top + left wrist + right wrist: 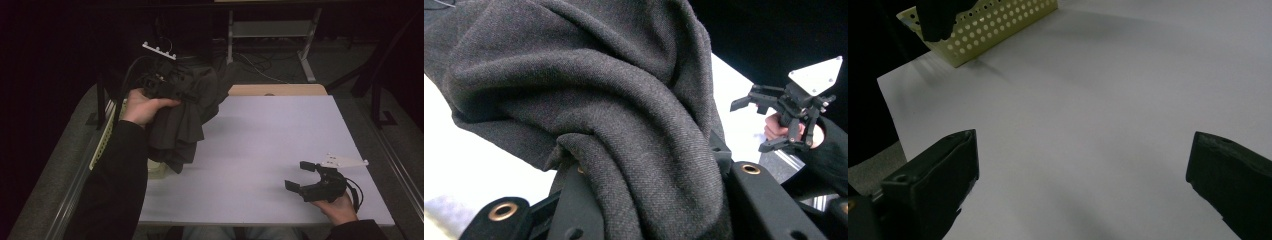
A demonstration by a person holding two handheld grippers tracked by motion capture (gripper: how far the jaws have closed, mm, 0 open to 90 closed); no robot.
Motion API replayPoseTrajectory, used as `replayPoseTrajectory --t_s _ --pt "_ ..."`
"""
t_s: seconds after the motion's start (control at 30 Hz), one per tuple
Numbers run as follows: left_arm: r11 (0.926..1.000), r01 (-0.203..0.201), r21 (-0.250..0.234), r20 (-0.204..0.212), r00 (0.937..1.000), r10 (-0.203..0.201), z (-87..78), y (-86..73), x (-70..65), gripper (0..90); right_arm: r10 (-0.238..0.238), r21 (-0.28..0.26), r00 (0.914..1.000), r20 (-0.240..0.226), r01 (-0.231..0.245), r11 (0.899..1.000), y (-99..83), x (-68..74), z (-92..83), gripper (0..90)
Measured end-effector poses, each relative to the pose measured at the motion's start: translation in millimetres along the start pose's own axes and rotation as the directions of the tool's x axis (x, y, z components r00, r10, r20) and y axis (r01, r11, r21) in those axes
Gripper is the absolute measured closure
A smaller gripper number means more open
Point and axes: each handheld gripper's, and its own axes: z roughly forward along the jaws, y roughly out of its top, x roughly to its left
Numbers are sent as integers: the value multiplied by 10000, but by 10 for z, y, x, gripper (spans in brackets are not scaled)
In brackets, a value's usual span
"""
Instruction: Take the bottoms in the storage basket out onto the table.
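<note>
One dark grey garment [185, 112] is on record, clenched between the jaws of the left gripper [165, 87], which is raised above the table's left edge; the cloth bunches around that gripper and hangs below it, its lower folds reaching down over one pale yellow perforated basket [102, 142] beside the white table [265, 145]. Right of the garment and well apart from it, the right gripper [302, 176] sits low at the table's near right corner, jaws spread wide and grasping nothing, with bare tabletop between them.
</note>
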Motion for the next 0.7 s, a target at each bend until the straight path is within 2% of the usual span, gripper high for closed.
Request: replayPoseTrajectory --t_s 0.27,0.57,0.6,0.63,0.7 --pt "9996 -44 293 442 9990 31 235 18 -9 633 -18 30 10000 14 18 10000 0 -4 -3 0" --pt "9983 88 575 649 9978 -126 468 16 -12 632 -5 3 10000 39 5 10000 0 -6 -12 0" --pt "9982 -4 606 701 9975 -39 490 17 -5 632 -7 9 10000 36 6 10000 0 -8 -14 0" --pt "9978 131 651 713 9973 -177 509 13 -16 632 33 16 10000 46 -33 10000 0 -7 -15 1" --pt "9975 15 702 802 9968 -71 549 12 -7 632 23 5 10000 52 -23 10000 0 -10 -17 0"
